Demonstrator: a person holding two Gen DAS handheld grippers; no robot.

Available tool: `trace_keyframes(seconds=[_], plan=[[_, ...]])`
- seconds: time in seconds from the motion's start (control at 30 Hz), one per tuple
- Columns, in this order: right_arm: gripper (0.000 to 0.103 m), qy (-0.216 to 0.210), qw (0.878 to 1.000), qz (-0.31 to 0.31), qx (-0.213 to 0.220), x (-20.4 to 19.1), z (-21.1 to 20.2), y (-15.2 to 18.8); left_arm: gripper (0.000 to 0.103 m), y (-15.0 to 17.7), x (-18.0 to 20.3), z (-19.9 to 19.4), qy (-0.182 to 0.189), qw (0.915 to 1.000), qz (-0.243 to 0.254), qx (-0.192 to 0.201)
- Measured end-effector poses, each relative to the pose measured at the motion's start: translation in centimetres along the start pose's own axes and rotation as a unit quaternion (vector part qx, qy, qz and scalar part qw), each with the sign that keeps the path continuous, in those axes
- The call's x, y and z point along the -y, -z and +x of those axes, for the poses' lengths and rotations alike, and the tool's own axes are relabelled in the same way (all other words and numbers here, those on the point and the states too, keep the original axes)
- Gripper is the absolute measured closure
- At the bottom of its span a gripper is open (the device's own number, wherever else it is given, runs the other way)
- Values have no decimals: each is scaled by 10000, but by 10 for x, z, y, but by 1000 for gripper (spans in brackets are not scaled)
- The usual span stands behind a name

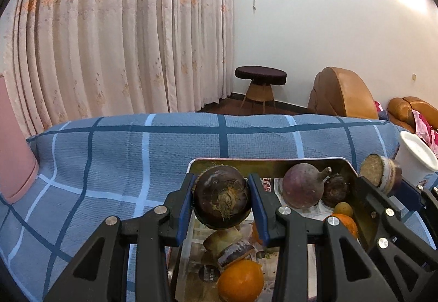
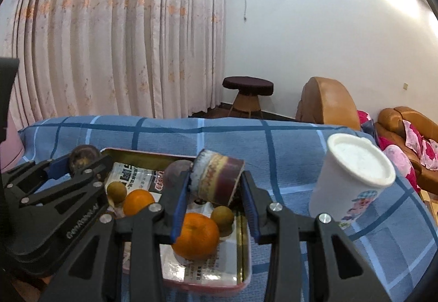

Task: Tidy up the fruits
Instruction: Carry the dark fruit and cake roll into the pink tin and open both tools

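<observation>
Two pieces were held at once, one per gripper. The left gripper (image 1: 222, 199) was clamped on a dark round fruit (image 1: 222, 198), its fibrous stem end turned back toward the camera; being near-spherical, it had no real long axis. The right gripper (image 2: 216, 187) was clamped on a cut sugarcane piece (image 2: 219, 179), a short cylinder gripped on its two cut ends, long axis crosswise between the pads and slightly tilted.

Both were carried above the metal tray (image 2: 241, 222), over its far half, clear of the fruit lying in it: oranges (image 2: 197, 236), small brown longans (image 2: 222, 215), a purple round fruit (image 1: 301, 187).

Step judged: mid-transfer, lifted but not placed. Next move called for a destination for each piece; the white cup (image 2: 353, 181) stood just off the tray's right edge on the blue checked cloth (image 1: 123, 151). The cane would likely need upending to go in.
</observation>
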State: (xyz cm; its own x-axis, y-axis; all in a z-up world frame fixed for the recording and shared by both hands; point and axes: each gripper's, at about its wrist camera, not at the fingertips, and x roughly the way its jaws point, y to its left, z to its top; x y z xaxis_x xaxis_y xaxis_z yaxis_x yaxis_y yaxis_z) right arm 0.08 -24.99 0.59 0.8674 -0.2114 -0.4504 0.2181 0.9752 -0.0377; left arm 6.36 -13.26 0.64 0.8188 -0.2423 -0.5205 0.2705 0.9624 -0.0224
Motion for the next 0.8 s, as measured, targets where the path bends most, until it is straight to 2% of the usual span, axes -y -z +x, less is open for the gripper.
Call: trace_keyframes(seconds=[0.47, 0.67, 0.8], plan=[[63, -389, 9981, -224, -427, -8, 18, 2, 62, -3, -4, 16, 95, 9994, -4, -334], [63, -521, 9969, -274, -521, -10, 21, 2, 62, -1, -7, 17, 123, 9992, 15, -381], [63, -754, 9946, -301, -647, -10, 24, 3, 62, 0, -8, 14, 86, 9992, 146, -369]])
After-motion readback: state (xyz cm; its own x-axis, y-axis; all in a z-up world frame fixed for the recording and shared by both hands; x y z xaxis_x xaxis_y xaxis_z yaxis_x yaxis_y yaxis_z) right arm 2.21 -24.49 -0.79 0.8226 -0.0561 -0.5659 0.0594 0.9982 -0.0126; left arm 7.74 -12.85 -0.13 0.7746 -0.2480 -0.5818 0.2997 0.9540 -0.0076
